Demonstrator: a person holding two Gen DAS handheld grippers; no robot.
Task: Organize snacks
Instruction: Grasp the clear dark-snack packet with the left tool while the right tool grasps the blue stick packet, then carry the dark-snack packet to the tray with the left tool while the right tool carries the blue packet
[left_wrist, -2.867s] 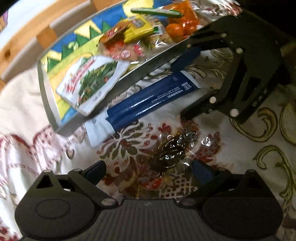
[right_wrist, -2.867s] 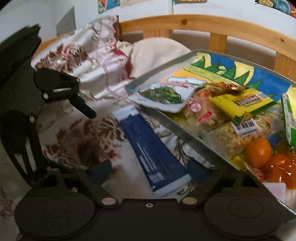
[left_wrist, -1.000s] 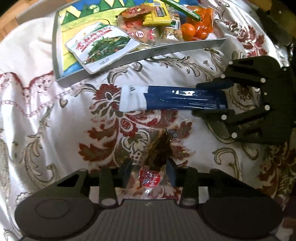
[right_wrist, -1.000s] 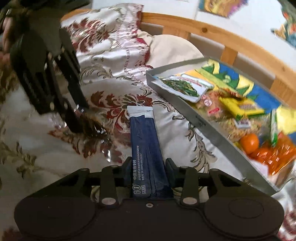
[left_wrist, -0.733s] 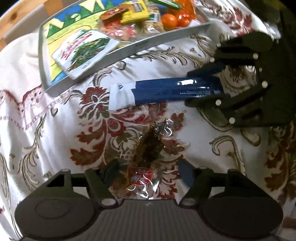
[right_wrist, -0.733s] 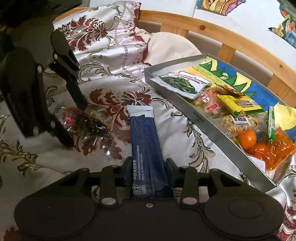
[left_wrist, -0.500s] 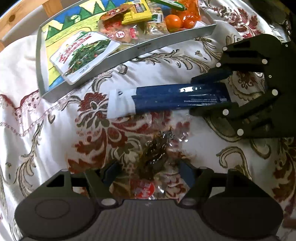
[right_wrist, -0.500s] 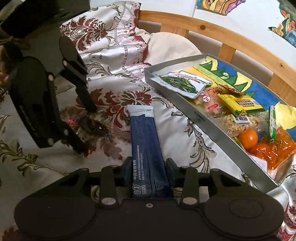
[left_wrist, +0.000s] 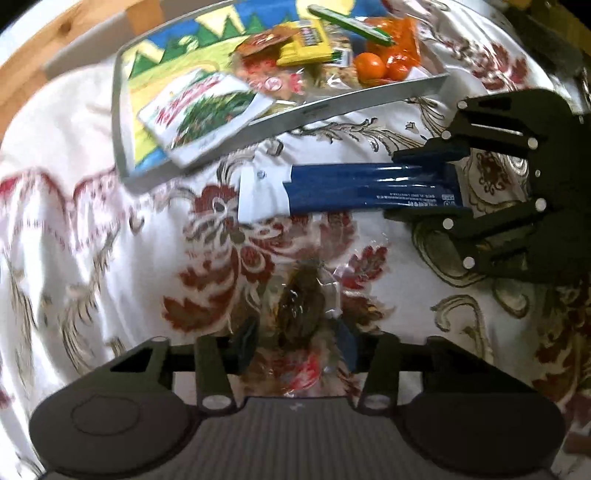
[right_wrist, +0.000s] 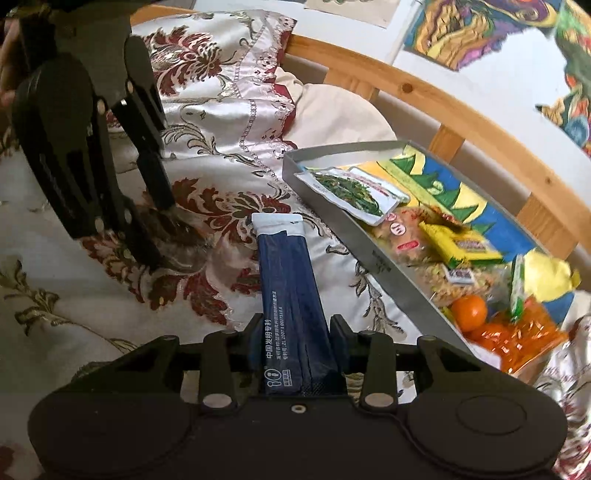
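left claw (left_wrist: 297, 341): pointed steeply down at the bedspread, jaws drawn together on a crinkly clear plastic packet of dark brown snack (left_wrist: 301, 310); they have just been closing, with the packet between them.
right claw (right_wrist: 297, 345): clamped on the near end of a long flat dark blue sachet with a white end (right_wrist: 290, 291); its far end seems to rest on the cloth.
where the snacks are: both packets lie on the cream satin bedspread with red floral pattern (left_wrist: 92, 236), outside the shallow grey metal tray with a colourful picture base (left_wrist: 351, 105). The tray holds a white pouch printed with green vegetables (left_wrist: 203, 110), a yellow wrapper (left_wrist: 306, 48) and small oranges (left_wrist: 369, 66).
risk, clear packet: the film is slick and loose, and the grip looks to sit on the wrapper's edge as much as on the snack. It could slide out on the lift, or the jaws could pinch the satin and drag the cloth up too.
risk, blue sachet: held at one end only, it would likely droop and catch its white tip on the tray's near wall when carried over.
risk, tray: it sits on soft bedding, tilted. A knock against its rim could tip it and roll the oranges out.
risk, two claws: they work near each other, so crossing paths toward the tray could make them collide.
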